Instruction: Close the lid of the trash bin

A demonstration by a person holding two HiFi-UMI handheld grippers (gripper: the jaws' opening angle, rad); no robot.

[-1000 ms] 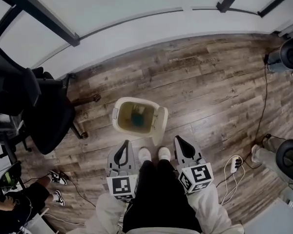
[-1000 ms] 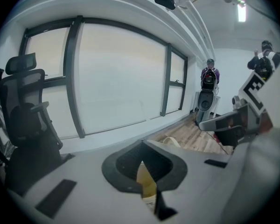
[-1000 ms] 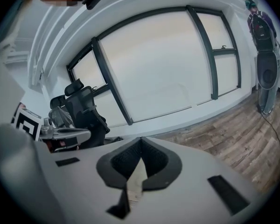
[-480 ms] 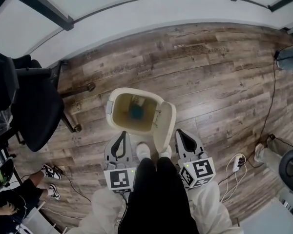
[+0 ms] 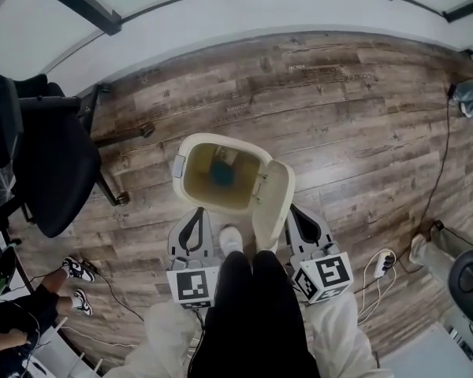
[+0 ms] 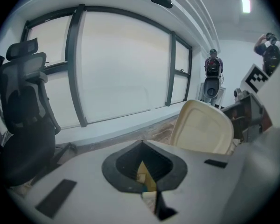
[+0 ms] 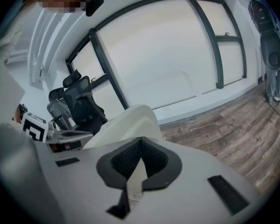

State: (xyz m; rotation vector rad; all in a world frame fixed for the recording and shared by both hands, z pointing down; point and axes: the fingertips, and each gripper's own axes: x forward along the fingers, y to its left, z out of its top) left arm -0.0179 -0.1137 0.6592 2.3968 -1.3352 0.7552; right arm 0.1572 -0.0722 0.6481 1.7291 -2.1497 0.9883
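The lid of the trash bin stands open and untouched, the left gripper and right gripper are closed and empty, so all the closing is left.

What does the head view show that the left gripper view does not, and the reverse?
Only the head view: the bin's open inside, a teal item in it, and a power strip on the floor. Only the left gripper view: the ceiling, with a lit ceiling light. Both: the raised lid and the black chair.
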